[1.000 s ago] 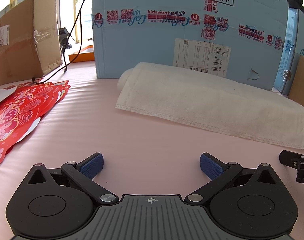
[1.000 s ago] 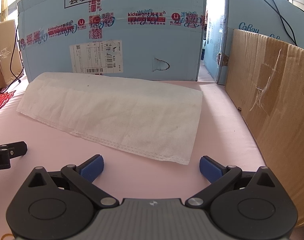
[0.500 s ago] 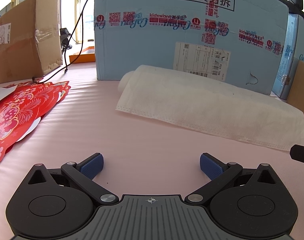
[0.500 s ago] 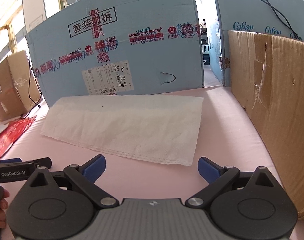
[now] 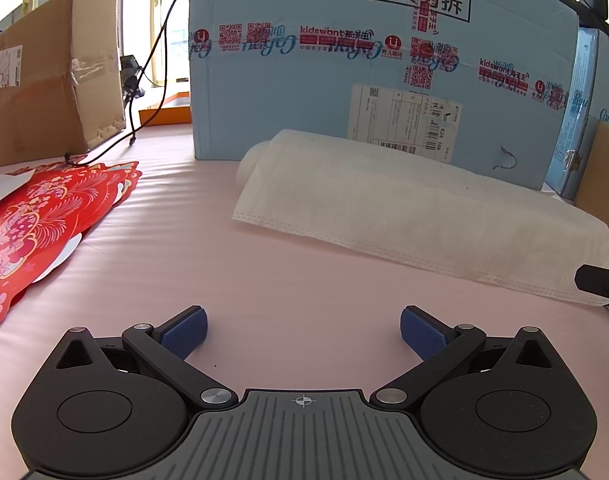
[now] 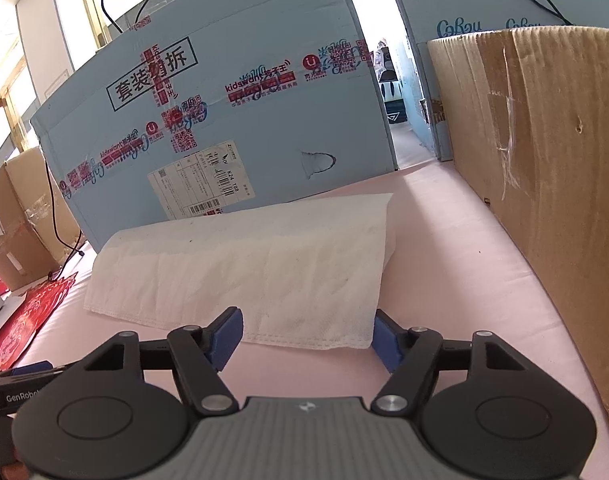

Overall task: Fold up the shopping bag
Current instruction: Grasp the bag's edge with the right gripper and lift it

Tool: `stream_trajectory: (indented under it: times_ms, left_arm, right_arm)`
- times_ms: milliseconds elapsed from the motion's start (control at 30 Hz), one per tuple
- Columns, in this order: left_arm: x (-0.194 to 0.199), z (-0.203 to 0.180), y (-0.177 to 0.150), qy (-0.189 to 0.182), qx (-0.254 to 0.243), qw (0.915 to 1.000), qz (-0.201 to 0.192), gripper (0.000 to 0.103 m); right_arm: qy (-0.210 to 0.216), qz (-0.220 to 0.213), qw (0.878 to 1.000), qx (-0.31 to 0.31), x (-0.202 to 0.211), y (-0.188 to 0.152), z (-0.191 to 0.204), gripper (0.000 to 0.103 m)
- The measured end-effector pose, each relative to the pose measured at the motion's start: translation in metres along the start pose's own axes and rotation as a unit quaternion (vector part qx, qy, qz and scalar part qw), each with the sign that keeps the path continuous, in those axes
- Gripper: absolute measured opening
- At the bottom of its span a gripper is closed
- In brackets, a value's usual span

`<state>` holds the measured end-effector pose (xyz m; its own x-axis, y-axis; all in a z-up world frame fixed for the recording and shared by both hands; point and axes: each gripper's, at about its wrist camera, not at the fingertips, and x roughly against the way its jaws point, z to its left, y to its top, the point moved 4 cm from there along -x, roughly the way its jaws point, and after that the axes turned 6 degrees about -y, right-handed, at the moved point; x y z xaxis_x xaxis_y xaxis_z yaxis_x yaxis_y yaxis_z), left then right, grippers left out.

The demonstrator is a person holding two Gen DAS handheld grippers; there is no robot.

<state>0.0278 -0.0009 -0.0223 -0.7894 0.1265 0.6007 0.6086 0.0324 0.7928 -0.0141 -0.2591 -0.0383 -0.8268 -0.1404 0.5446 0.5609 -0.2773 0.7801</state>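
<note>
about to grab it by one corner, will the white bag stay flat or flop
The white bag will probably flop: it looks like thin, creased fabric, folded flat. Likely light too. On the smooth pink cloth it may slide when pushed.

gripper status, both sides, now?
Left gripper: open, nothing between the fingers, over bare pink table.
Right gripper: closing, white bag corner between the fingers, not yet pinched.

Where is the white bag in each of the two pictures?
Left wrist view: the white shopping bag lies across the middle and right, on the pink table top, ahead of the gripper.
Right wrist view: the white shopping bag lies in the middle, its near right corner between the gripper's closing jaws.
Shared landmark: the big blue carton with the white shipping label stands right behind the bag.
</note>
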Motion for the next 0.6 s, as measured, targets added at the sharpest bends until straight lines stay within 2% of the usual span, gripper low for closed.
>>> stream_trajectory:
  times_ms: [100,133,167,200,367,467,600]
  left_arm:
    - [0.000,0.000,0.000,-0.002,0.002,1.0000,-0.001,0.103]
    - [0.001,0.000,0.000,-0.002,0.003,1.0000,-0.001,0.103]
    - [0.001,0.000,0.000,-0.003,0.003,1.0000,-0.001,0.103]
    - [0.001,0.001,0.000,-0.004,0.005,1.0000,-0.002,0.103]
    - [0.003,0.004,0.000,-0.014,0.017,0.9997,-0.005,0.103]
    - [0.005,0.008,0.001,-0.026,0.032,0.9991,-0.009,0.103]
    - [0.014,0.021,0.003,-0.075,0.086,0.9932,-0.025,0.103]
  right_arm:
    - [-0.009,0.000,1.000,0.009,-0.003,0.001,0.003,0.046]
    - [-0.010,0.001,1.000,0.011,-0.003,0.000,0.004,0.034]
    - [-0.010,0.003,1.000,0.013,-0.003,-0.001,0.005,0.018]
    - [-0.010,0.007,1.000,0.015,-0.003,-0.002,0.006,0.013]
    - [-0.002,0.032,0.999,0.009,0.008,-0.011,0.019,0.007]
    - [0.034,0.061,0.997,-0.018,0.017,-0.020,0.032,0.005]
    - [0.090,0.089,0.991,-0.045,0.033,-0.029,0.054,0.004]
